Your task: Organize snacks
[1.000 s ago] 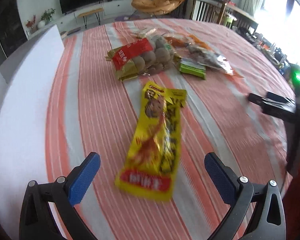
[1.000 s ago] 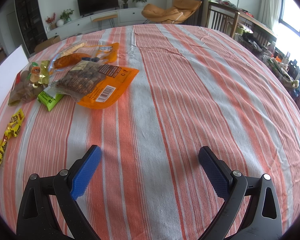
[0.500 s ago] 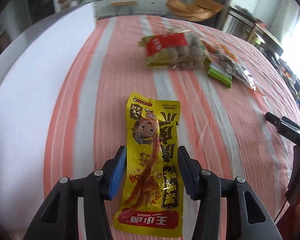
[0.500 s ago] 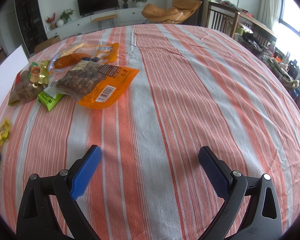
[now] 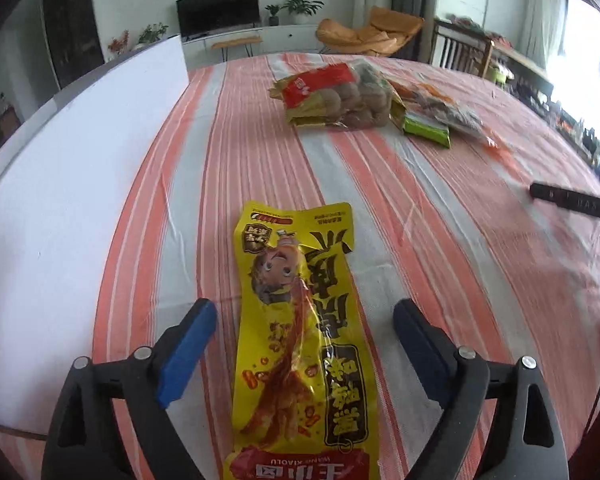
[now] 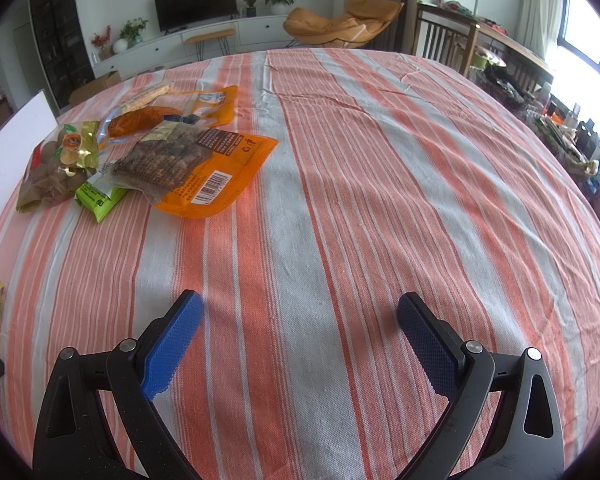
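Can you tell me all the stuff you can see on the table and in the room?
yellow snack packet: 1, yellow and red, flat on the cloth between the left gripper's pads
bag of round brown snacks: 1, red and gold, far side
green packet: 1, green, beside that bag
orange pouch: 1, orange, in the pile
striped tablecloth: 1, orange and grey
white board: 1, white, left edge
television: 1, black, back wall
armchair: 1, orange, by the wall
left gripper: black, blue pads, jaws opening
right gripper: black, blue pads, open, nothing between them
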Demonstrator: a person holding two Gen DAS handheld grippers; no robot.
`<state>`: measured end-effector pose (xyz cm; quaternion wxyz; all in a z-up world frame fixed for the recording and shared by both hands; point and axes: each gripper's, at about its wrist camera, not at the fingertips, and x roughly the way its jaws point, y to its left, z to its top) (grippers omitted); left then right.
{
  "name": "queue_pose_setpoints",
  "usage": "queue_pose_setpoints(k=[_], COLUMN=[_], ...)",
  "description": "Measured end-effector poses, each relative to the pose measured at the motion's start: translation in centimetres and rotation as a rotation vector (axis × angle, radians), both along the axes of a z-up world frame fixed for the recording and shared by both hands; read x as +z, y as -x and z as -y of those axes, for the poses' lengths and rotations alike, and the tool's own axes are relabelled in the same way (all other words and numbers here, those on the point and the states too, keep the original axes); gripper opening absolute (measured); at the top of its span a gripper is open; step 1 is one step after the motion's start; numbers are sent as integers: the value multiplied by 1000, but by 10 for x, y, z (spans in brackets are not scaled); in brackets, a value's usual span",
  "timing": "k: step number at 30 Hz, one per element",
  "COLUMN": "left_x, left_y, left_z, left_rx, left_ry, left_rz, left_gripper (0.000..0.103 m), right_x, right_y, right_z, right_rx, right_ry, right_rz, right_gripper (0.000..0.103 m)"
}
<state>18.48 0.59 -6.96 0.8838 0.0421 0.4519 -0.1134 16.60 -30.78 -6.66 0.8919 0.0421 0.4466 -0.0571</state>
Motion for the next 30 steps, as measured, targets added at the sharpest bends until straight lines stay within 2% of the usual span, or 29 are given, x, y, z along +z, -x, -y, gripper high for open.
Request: queue_pose_setpoints(k=[5, 30], left_x=[-2, -3], left_y=[-3, -3], left_z=[-1, 0], left_rx=[2, 2], left_ry=[-8, -7], left_rz=[-13, -11], left_gripper=[103, 103], right_x=[0, 0], right_y=[0, 0], right_z=[0, 0], right_rx=[0, 0], right_ry=[0, 0], right_rz=[0, 0], right_gripper=[100, 100])
